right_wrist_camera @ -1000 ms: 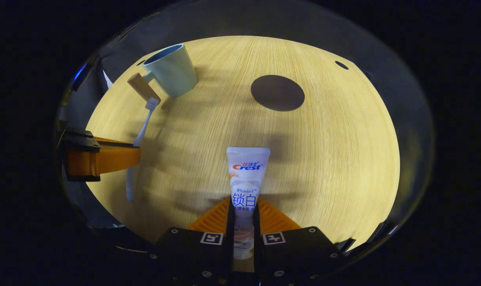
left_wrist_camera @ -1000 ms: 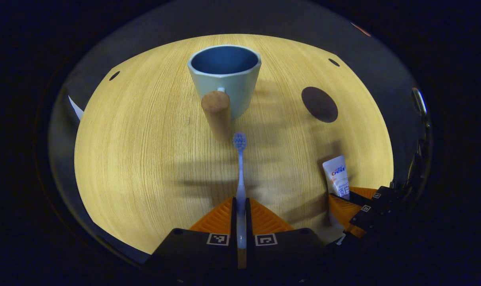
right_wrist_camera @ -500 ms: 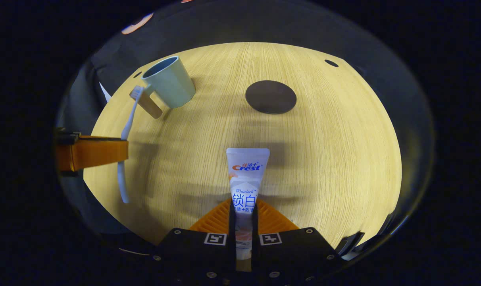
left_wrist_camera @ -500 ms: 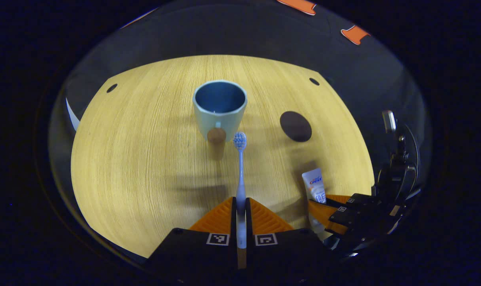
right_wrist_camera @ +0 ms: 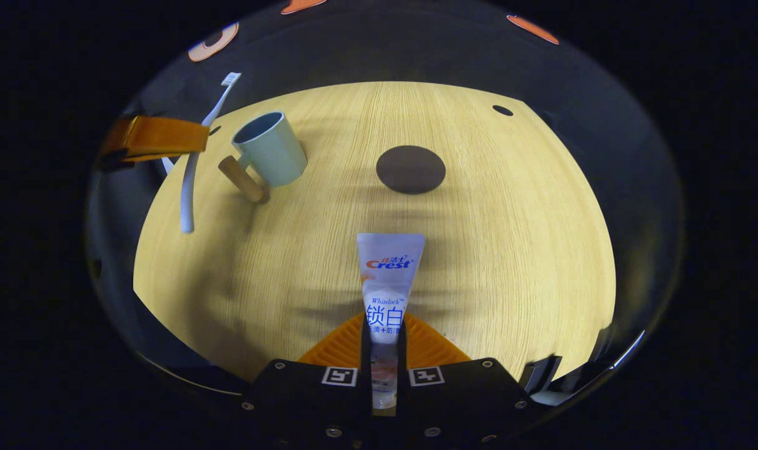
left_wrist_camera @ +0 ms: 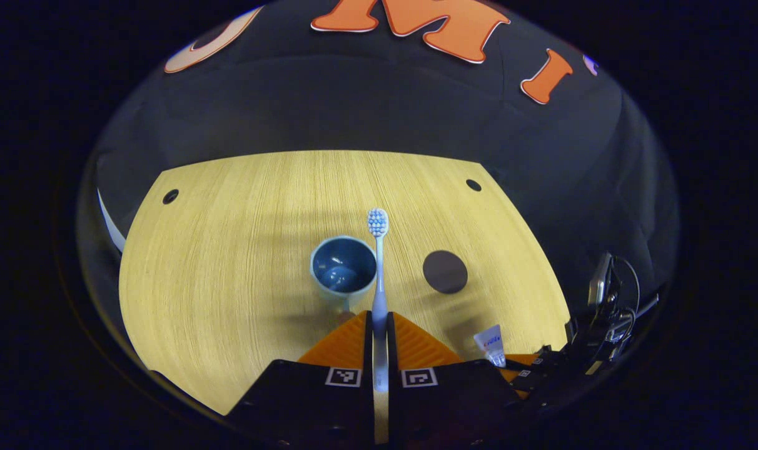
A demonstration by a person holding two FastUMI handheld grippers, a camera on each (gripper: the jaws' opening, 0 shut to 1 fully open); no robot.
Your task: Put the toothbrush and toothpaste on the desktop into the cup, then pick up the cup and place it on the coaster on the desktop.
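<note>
Since a second ago the left gripper [left_wrist_camera: 379, 325] has been raised well above the desktop [left_wrist_camera: 229, 262]: the cup [left_wrist_camera: 343, 270], which loomed large in the left gripper view, is now seen small and from above, its dark blue inside open to the camera. In the right gripper view the left gripper [right_wrist_camera: 160, 137] has climbed from the lower left to the upper left, and the toothbrush [right_wrist_camera: 194, 162] hangs steeply beside the cup [right_wrist_camera: 269, 150]. The right gripper [right_wrist_camera: 384, 340] is seen almost as before.

The toothbrush [left_wrist_camera: 379, 275] is pinched between the left gripper's orange fingers, bristle head pointing away, its pale blue handle crossing just beside the cup's rim. The toothpaste [right_wrist_camera: 388, 281], a white tube with its flat end forward, is clamped between the right gripper's fingers above the desktop. The cup stands upright on the wood, pale green with a wooden handle [right_wrist_camera: 241, 178]. The dark round coaster [right_wrist_camera: 411, 169] lies bare, apart from the cup.
</note>
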